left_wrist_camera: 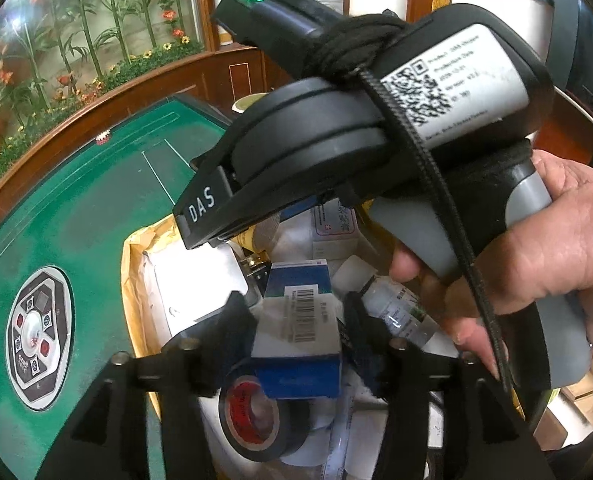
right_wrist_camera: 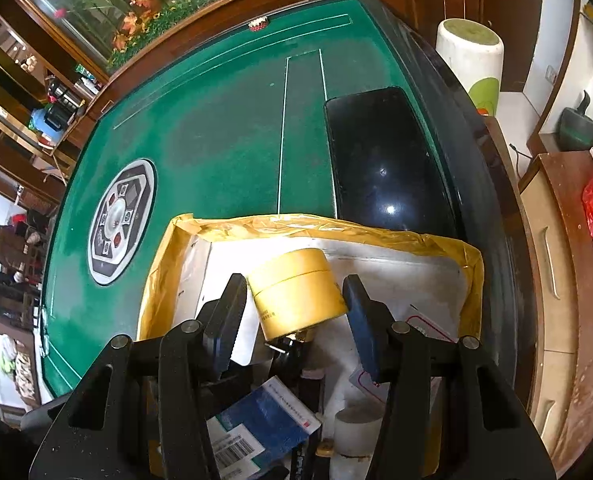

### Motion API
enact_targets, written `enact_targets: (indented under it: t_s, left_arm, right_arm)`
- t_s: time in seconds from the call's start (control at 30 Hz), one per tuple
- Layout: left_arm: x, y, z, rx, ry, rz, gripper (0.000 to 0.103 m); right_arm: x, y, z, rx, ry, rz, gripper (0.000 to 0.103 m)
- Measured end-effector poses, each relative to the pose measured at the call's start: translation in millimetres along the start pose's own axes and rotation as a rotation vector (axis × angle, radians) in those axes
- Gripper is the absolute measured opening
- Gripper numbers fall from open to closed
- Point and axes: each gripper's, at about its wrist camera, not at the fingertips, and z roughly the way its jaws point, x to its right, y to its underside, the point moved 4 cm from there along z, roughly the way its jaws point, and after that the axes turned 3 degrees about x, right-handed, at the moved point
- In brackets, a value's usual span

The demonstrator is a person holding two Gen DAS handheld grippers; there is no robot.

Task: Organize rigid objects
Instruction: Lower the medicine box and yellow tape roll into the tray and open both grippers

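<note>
The left tongs [left_wrist_camera: 296,332] are pinching a blue and white cardboard box with a barcode [left_wrist_camera: 298,320] between the two pads. The right tongs [right_wrist_camera: 294,308] are spread, and a round yellow jar with a lid [right_wrist_camera: 296,292] sits between the fingers; whether they touch it I cannot tell. Under both tongs stands a large open carton lined with yellow tape [right_wrist_camera: 320,230] on the green felt counter [right_wrist_camera: 216,128]. Right of the left tongs, a hand [left_wrist_camera: 536,248] holds the other tool. Just below the left tongs lies a black roll of tape with a red core [left_wrist_camera: 256,416], and to their right a small clear bottle [left_wrist_camera: 400,308].
</note>
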Motion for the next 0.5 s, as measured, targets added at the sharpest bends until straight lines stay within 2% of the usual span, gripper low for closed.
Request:
enact_targets:
  t_s: [0.07, 0.2, 0.37, 0.43, 0.5]
  left_arm:
    - [0, 0, -2, 0.006, 0.001, -0.002, 0.059]
    - [1, 2, -3, 0.008, 0.007, -0.002, 0.065]
    - [2, 5, -6, 0.012, 0.016, 0.001, 0.073]
    - [3, 6, -10, 0.015, 0.026, 0.004, 0.075]
    - [2, 6, -14, 0.022, 0.038, 0.008, 0.075]
  right_arm:
    - [-1, 1, -3, 0.003, 0.0, 0.001, 0.05]
    - [-2, 5, -8, 0.009, -0.001, 0.002, 0.062]
    - [-3, 11, -18, 0.02, 0.003, 0.003, 0.063]
    - [-3, 13, -24, 0.033, 0.008, 0.006, 0.068]
    - [-4, 16, -30, 0.045, 0.006, 0.013, 0.068]
